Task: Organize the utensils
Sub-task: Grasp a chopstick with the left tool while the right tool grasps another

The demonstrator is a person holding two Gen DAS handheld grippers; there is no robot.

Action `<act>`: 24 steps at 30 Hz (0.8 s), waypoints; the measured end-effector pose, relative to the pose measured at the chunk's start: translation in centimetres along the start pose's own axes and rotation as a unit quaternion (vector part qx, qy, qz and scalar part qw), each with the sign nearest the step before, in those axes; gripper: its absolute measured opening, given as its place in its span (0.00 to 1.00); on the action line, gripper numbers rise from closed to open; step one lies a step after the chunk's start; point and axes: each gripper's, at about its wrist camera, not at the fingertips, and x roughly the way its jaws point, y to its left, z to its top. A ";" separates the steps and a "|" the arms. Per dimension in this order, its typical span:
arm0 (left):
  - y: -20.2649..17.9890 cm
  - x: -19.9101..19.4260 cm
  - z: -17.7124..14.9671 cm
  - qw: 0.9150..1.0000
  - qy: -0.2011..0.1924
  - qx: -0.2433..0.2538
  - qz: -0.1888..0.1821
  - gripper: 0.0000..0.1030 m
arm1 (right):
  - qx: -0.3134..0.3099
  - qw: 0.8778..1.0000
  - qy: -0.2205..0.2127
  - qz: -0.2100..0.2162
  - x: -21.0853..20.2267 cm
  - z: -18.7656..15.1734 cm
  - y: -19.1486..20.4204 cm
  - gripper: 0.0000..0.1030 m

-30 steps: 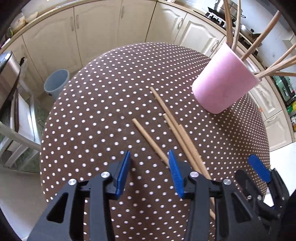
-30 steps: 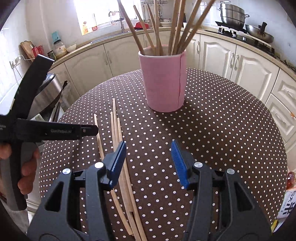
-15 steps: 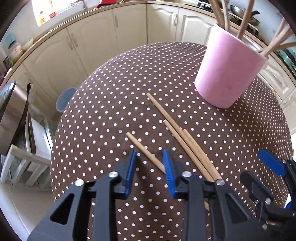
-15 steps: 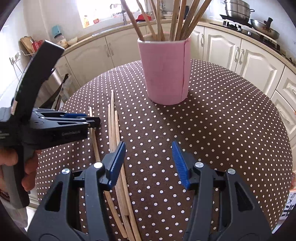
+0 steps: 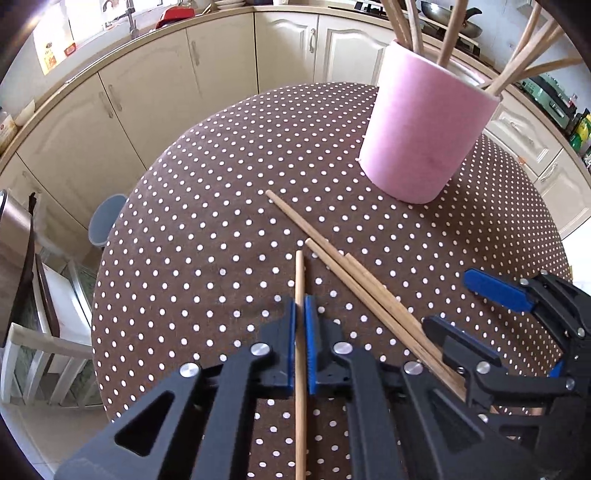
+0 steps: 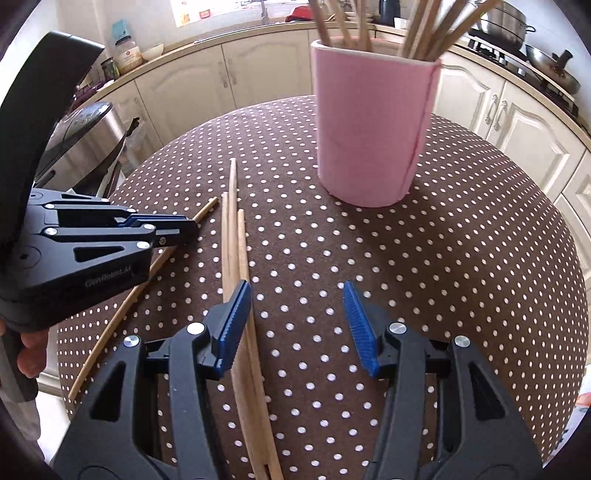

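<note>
Your left gripper (image 5: 300, 325) pinches one chopstick (image 5: 299, 280) between its blue pads, the stick's far end reaching out over the dotted desk (image 5: 207, 206). Your right gripper (image 6: 295, 325) stands spread with nothing between its pads, its left pad just over the three loose chopsticks (image 6: 232, 236) lying side by side on the desk. Beyond them the pink cup (image 6: 369, 129) stands upright on the desk, more chopsticks (image 6: 424, 29) fanning from its mouth.
</note>
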 end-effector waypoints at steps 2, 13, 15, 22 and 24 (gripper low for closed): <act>-0.4 0.1 0.1 1.000 -0.002 -0.004 -0.004 0.06 | -0.008 1.000 0.004 -0.003 0.2 0.4 0.6 0.50; 0.7 -0.2 -0.3 1.000 -0.003 -0.010 -0.021 0.06 | -0.074 0.996 0.052 -0.028 3.0 3.9 5.2 0.21; 0.5 -0.1 -0.1 1.000 -0.001 -0.010 -0.021 0.06 | -0.084 0.994 0.069 -0.022 3.6 4.5 5.9 0.13; 0.5 -0.1 -0.1 1.000 -0.005 -0.014 -0.026 0.05 | -0.084 0.993 0.087 -0.012 4.7 5.5 6.8 0.06; 0.6 -0.3 -0.1 0.999 -0.004 -0.019 -0.034 0.05 | -0.072 0.994 0.080 -0.013 4.4 5.4 6.4 0.06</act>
